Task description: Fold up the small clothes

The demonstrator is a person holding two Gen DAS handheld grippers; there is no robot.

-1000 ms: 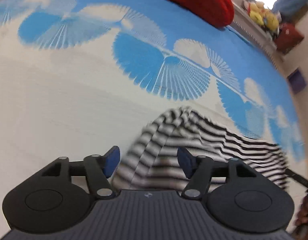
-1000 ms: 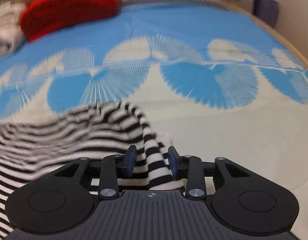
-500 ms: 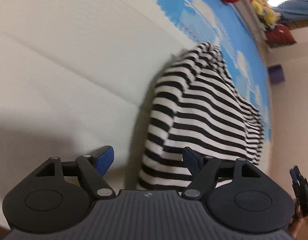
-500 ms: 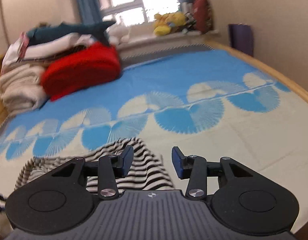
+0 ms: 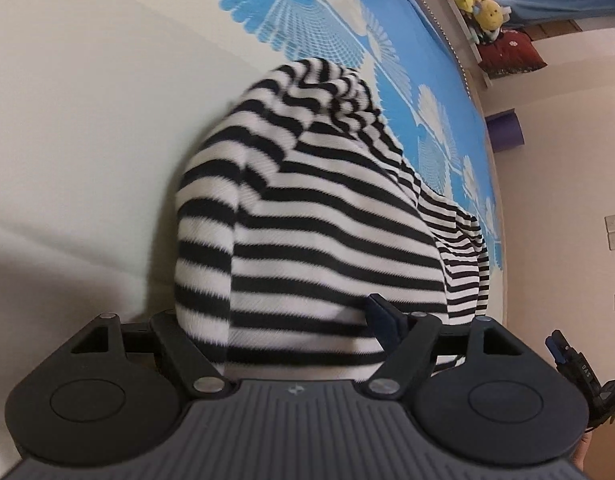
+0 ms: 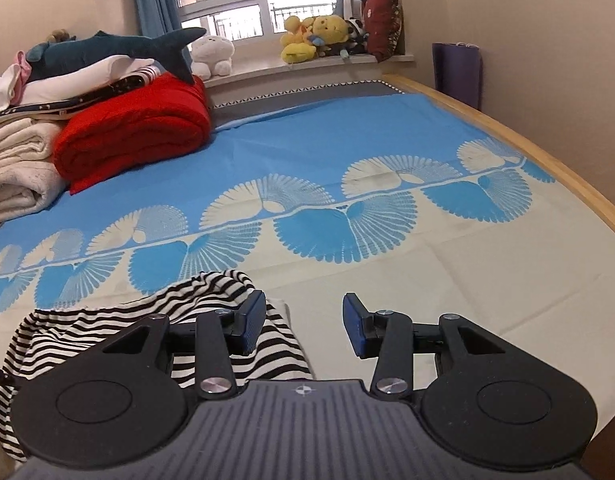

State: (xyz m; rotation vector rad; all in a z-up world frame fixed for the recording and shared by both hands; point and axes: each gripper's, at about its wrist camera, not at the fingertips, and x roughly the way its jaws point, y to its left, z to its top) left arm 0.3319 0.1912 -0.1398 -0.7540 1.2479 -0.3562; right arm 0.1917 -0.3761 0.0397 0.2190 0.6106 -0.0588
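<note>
A black-and-white striped garment (image 5: 327,216) lies bunched on the bed's cream and blue sheet (image 5: 87,120). My left gripper (image 5: 275,328) is open, its jaws wide apart around the garment's near edge; the left fingertip is hidden under the cloth. In the right wrist view the garment (image 6: 211,320) lies at lower left. My right gripper (image 6: 303,320) is open and empty, held above the sheet (image 6: 427,280) just right of the garment.
A red folded blanket (image 6: 135,136) and a pile of white bedding with a plush shark (image 6: 107,50) sit at the bed's far left. Plush toys (image 6: 319,36) line the windowsill. The wooden bed edge (image 6: 547,160) runs along the right.
The right gripper let go of the striped garment, opened and lifted back. The left gripper moved in on the garment, whose near edge now covers its left finger.
</note>
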